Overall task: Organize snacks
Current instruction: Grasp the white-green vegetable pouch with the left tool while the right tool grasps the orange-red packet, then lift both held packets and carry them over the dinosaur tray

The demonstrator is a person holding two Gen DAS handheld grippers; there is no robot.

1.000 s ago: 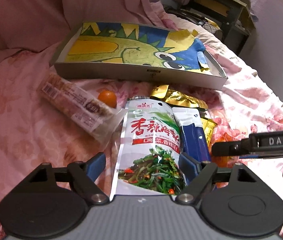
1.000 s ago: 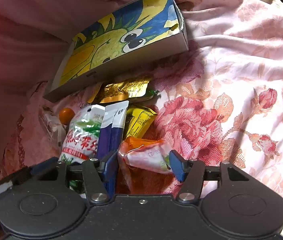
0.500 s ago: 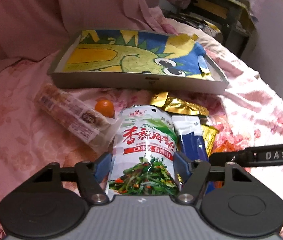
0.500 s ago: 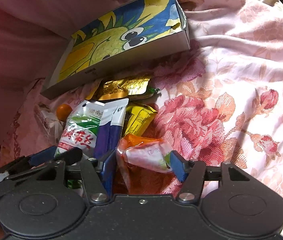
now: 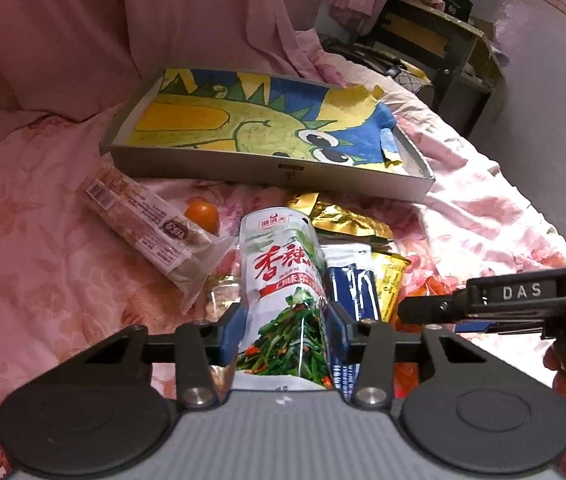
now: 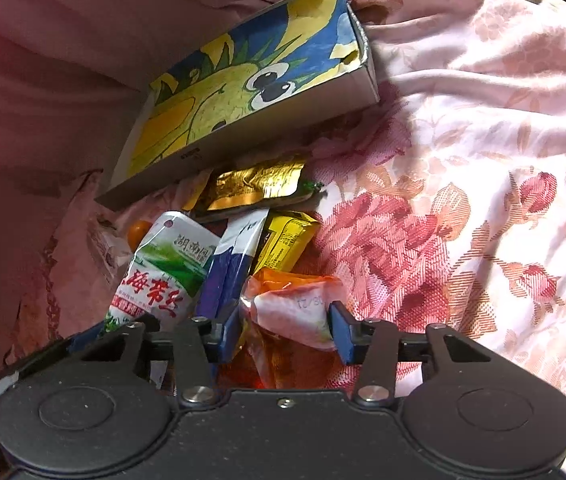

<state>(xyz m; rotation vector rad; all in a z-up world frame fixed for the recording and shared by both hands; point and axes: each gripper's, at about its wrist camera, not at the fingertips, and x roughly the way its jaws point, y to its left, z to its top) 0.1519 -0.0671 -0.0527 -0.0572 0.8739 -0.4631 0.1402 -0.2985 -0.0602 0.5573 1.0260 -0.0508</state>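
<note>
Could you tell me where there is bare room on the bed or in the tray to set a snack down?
The tray holds no snacks. Bare bedspread lies right of the orange packet, and more left of the long bar. It is crowded between the tray and both grippers: gold pouch, seaweed bag, blue packet.

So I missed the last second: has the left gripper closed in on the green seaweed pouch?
Yes. The left gripper has closed in, its fingers now pinching the green seaweed pouch, whose top has lifted toward the dinosaur box.
</note>
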